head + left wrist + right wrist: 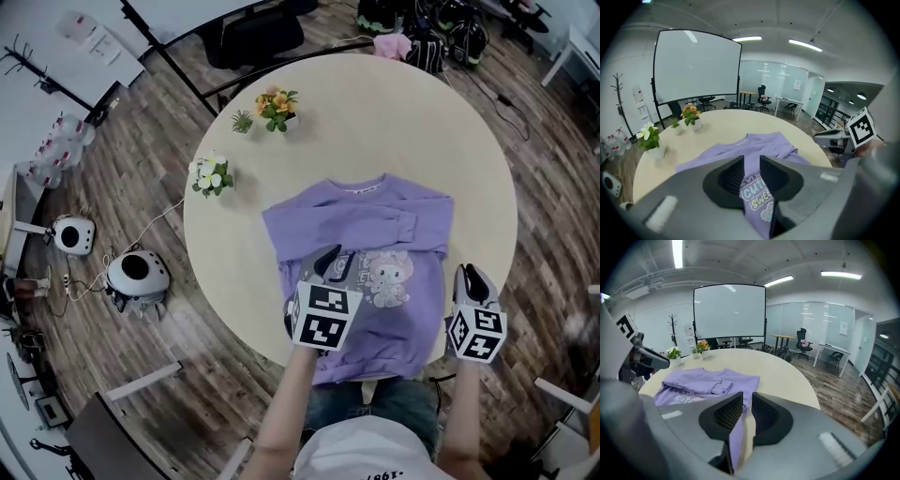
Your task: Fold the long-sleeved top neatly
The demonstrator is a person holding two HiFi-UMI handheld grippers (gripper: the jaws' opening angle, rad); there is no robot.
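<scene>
Fabric of the purple long-sleeved top (412, 309), lying flat on the round table (394, 112), is clamped by the left gripper (751, 176) and right gripper (746, 411) at opposite side edges, probably to lift the hem and fold it upward.

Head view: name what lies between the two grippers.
The purple long-sleeved top, its cartoon-printed front, spans from left gripper to right gripper; head view shows it.

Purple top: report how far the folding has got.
Done: a sleeve lies folded across the chest of the purple top. In hand: left gripper and right gripper are each shut on its fabric. Left: the body is unfolded, hem at the table edge.
</scene>
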